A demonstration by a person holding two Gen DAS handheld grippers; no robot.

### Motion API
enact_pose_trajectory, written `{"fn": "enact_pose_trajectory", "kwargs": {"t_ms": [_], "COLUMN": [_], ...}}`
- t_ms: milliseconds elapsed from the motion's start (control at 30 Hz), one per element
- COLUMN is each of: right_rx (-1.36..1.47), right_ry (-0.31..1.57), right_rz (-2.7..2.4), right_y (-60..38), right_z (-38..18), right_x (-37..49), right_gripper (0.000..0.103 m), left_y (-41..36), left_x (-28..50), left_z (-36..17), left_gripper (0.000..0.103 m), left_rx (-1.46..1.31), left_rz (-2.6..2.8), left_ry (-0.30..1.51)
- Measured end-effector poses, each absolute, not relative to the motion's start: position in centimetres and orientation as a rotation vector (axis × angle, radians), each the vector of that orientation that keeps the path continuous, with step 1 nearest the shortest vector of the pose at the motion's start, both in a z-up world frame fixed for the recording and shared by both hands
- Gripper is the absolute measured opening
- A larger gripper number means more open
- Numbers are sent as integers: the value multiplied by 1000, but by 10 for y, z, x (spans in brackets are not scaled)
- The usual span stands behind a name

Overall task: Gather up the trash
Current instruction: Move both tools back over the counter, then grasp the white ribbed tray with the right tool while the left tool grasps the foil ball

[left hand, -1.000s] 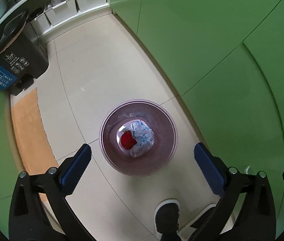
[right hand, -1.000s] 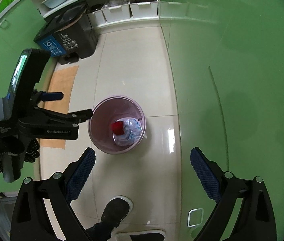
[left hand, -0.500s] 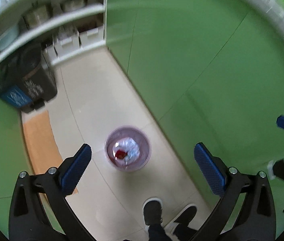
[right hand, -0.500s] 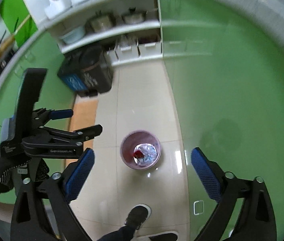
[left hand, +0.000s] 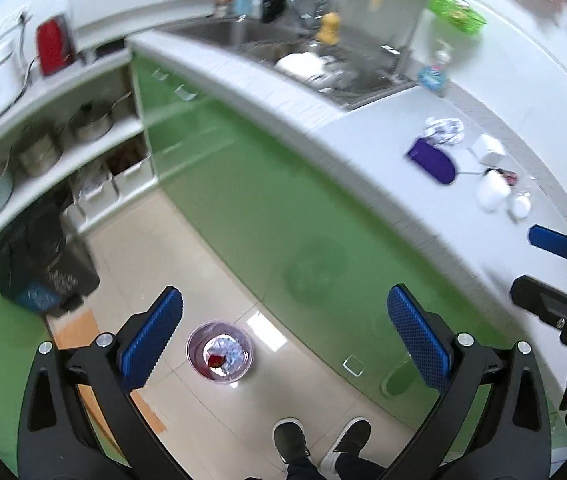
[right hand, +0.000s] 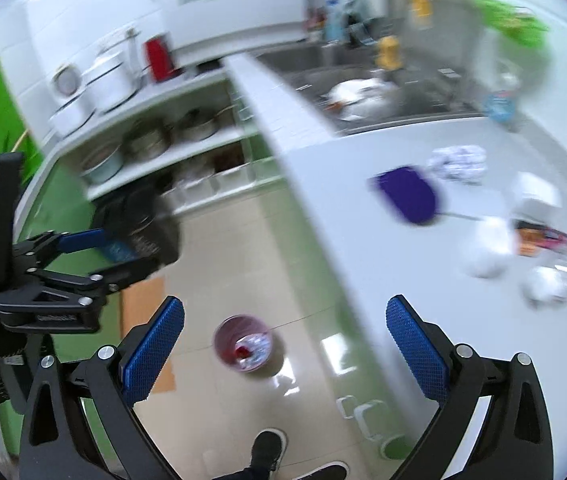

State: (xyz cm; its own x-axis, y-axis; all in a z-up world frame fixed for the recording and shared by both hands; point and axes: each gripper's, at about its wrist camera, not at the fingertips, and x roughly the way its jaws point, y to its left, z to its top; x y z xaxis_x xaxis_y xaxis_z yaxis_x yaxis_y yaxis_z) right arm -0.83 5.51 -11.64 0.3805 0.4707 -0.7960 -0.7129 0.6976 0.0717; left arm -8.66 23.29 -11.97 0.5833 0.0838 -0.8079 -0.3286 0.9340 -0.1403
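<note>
White crumpled trash [right hand: 483,256] sat right of frame on counter [right hand: 363,168], up-right of our right gripper [right hand: 283,344], nearer it than left gripper [left hand: 279,336]. Both grippers empty, fingers wide apart. Pink bin [right hand: 245,342] low centre on floor.

The bin [left hand: 220,358] is pale purple, holding red and white trash [left hand: 223,357]. Cupboards [left hand: 267,216] are green, the bench [left hand: 383,128] white, gripper pads [left hand: 151,338] blue.
</note>
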Motion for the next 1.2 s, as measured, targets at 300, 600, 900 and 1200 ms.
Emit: {"fn": "enact_pose_trajectory", "kwargs": {"t_ms": [300,600,900,1200], "right_rx": [-190,-101,-99,-186], "right_ry": [895,920,920,966], "right_rz": [499,309,298,404], "right_y": [-47,-120,-141,-115], "right_z": [-81,-72,-69,-90], "right_x": [31,85,141,219], "right_gripper": [97,97,97,97], "left_y": [179,139,112,101], "left_x": [-29,28,86,148], "left_z": [-68,-58,-62,-75], "left_gripper": [100,100,100,100], "left_rx": [-175,-157,-166,-165], "left_rz": [86,-19,-18,19], "left_ry": [859,880,916,963]}}
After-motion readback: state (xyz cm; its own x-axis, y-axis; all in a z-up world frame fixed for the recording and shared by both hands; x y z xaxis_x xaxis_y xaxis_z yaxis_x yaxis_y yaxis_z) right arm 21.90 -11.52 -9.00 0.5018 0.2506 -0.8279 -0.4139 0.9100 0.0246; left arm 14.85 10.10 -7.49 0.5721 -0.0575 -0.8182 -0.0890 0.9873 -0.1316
